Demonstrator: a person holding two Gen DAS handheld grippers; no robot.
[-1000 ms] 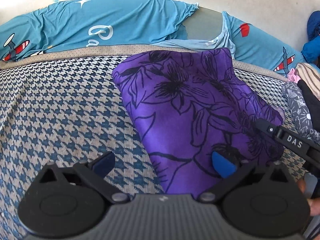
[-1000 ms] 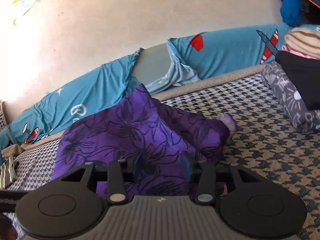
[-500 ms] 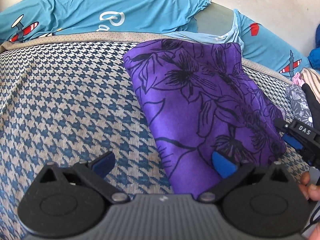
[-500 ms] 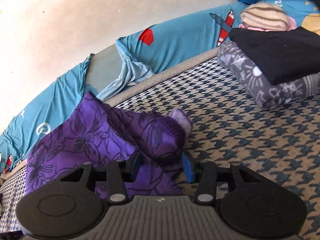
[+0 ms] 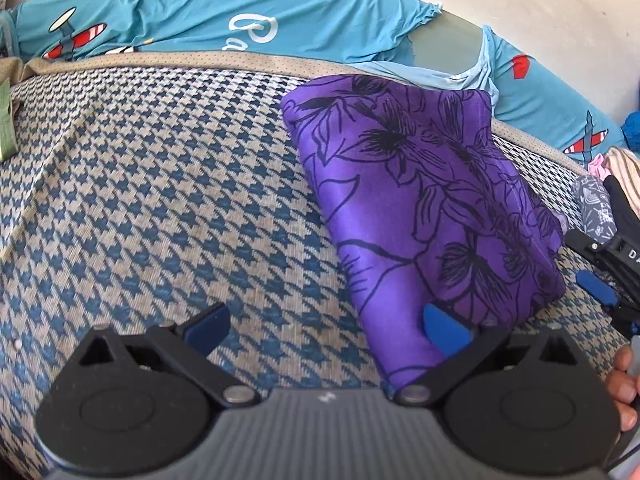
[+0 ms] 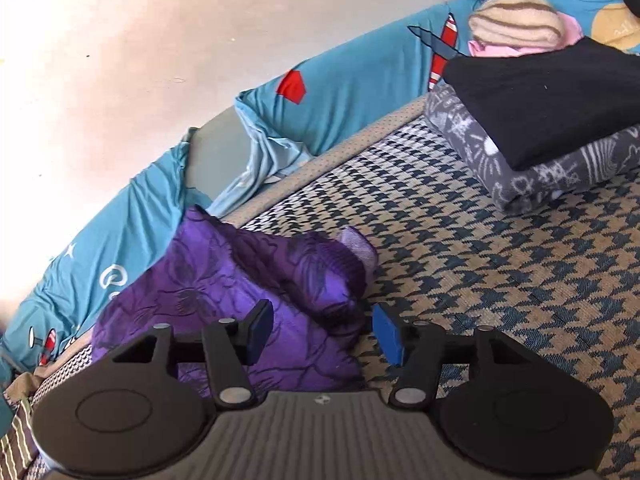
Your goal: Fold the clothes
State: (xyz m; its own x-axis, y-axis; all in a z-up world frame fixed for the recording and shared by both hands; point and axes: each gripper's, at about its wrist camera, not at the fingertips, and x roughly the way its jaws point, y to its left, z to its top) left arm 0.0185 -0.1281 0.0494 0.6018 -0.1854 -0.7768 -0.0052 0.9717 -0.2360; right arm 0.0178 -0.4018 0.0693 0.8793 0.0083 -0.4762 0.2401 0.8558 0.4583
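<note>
Purple floral garment (image 5: 424, 200) lies folded on houndstooth mattress (image 5: 160, 208); left tool (image 5: 326, 326) and right tool (image 6: 322, 330) both gape apart.

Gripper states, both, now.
Left gripper: open, holding nothing, one finger over the purple cloth.
Right gripper: open, holding nothing.
</note>
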